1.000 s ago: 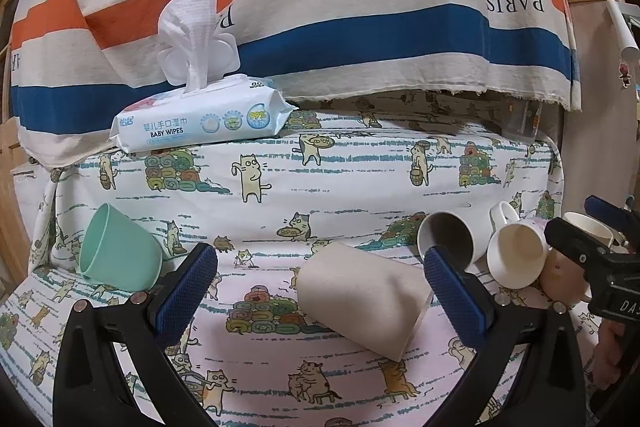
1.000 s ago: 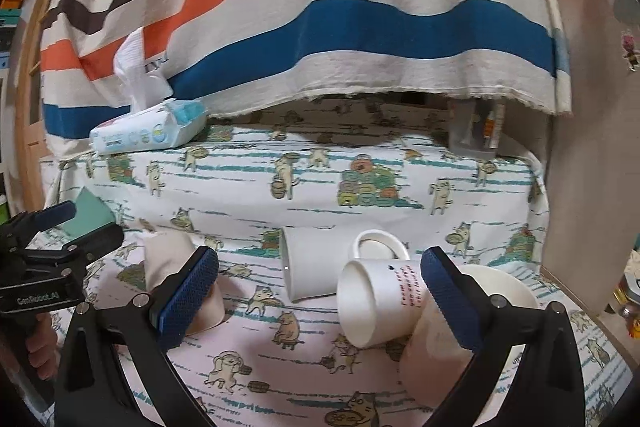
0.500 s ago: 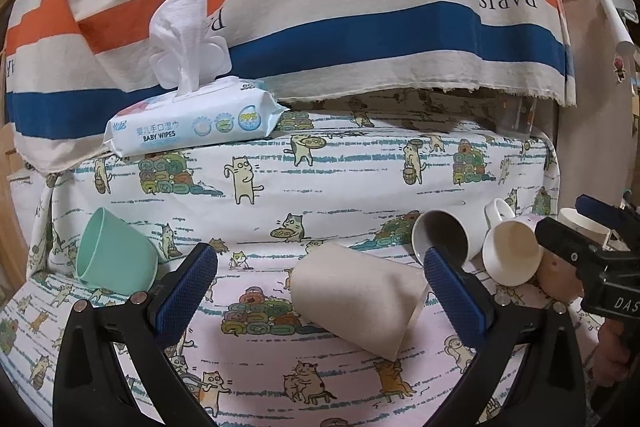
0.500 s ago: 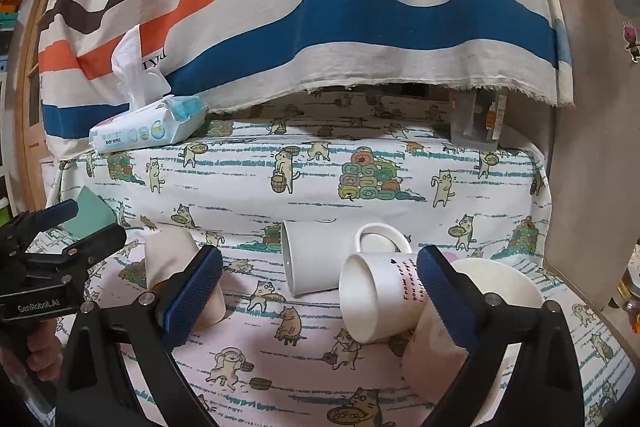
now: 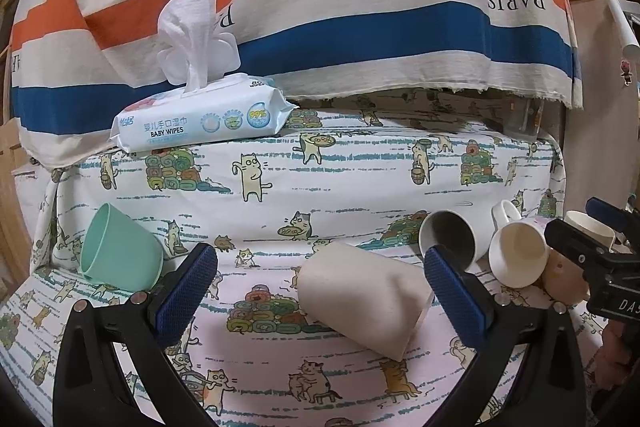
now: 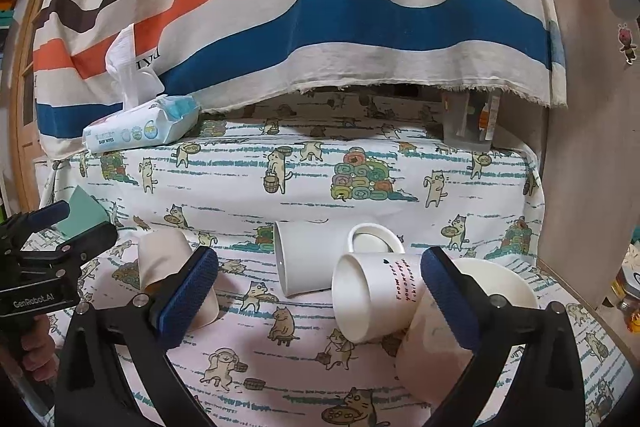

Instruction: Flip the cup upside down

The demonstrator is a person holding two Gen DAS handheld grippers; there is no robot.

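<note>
Several cups lie on their sides on the cat-print cloth. A beige cup (image 5: pixel 362 301) lies between the fingers of my open left gripper (image 5: pixel 320 291), mouth toward the lower right; it also shows in the right wrist view (image 6: pixel 168 267). A mint green cup (image 5: pixel 116 251) lies to its left. A white mug (image 6: pixel 308 263), a lettered white mug (image 6: pixel 376 295) and a cream cup (image 6: pixel 448 327) lie in front of my open right gripper (image 6: pixel 320 291). Both grippers are empty.
A baby wipes pack (image 5: pixel 200 119) sits at the back left under a hanging striped cloth (image 5: pixel 320 7). A clear container (image 6: pixel 470 123) stands at the back right. A wooden panel (image 6: pixel 584 147) bounds the right side.
Both grippers have risen and pulled back slightly, so the cups sit a little lower in view. No cup has moved.
</note>
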